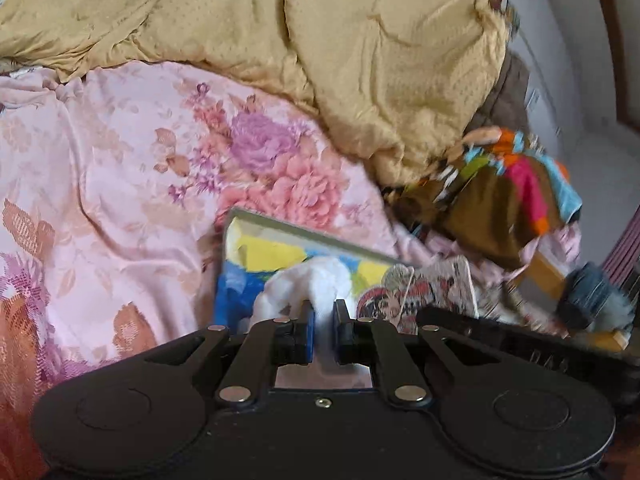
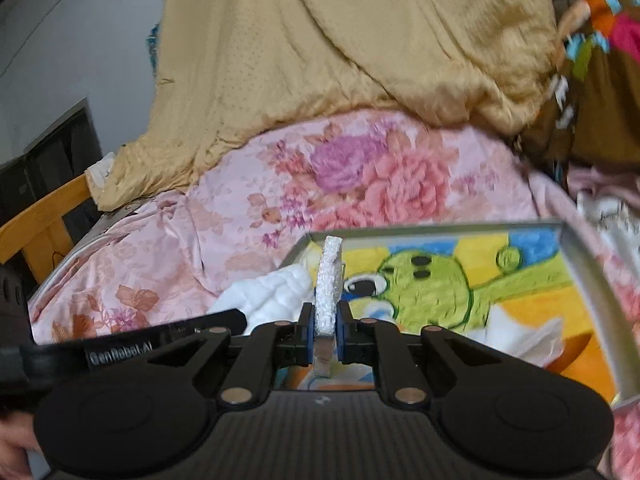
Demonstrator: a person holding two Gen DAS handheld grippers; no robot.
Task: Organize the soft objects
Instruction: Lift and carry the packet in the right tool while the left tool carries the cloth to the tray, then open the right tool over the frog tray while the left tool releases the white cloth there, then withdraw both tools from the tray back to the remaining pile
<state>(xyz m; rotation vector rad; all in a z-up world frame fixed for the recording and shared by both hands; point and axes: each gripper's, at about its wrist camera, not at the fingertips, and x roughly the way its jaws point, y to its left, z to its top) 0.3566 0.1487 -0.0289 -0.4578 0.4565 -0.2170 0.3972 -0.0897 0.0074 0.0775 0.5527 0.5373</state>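
Left wrist view: the left gripper (image 1: 323,312) is pinched down on a white quilted cloth (image 1: 304,286), its blue pads nearly together with the fabric bunched between and in front of them. The cloth sits over the near left corner of a shallow tray (image 1: 280,222) with a grey rim and a bright yellow-and-blue cartoon lining, which rests on a pink floral bedspread (image 1: 120,160). A mustard-yellow quilt (image 1: 320,40) is heaped across the far side of the bed. To the right lies a multicoloured patterned garment (image 1: 516,188) in brown, pink, orange and blue, with printed fabric (image 1: 424,288) just beside the tray's right edge. The other gripper's black body cuts in at the lower right, blurred.

Right wrist view: the right gripper (image 2: 323,318) is clamped tight on a thin white textured pad (image 2: 330,276), held on edge and standing upright between the blue pads, above the tray's (image 2: 440,227) near left part. The tray's lining shows a green cartoon animal (image 2: 432,284). The white quilted cloth (image 2: 272,294) lies just left of the pad at the tray's left edge, with the left gripper's black arm crossing beneath it. Crumpled white tissue (image 2: 520,334) rests in the tray's near right. The pink floral bedspread (image 2: 200,240) spreads behind, the mustard-yellow quilt (image 2: 340,40) beyond it, a wooden chair (image 2: 44,224) at the far left.
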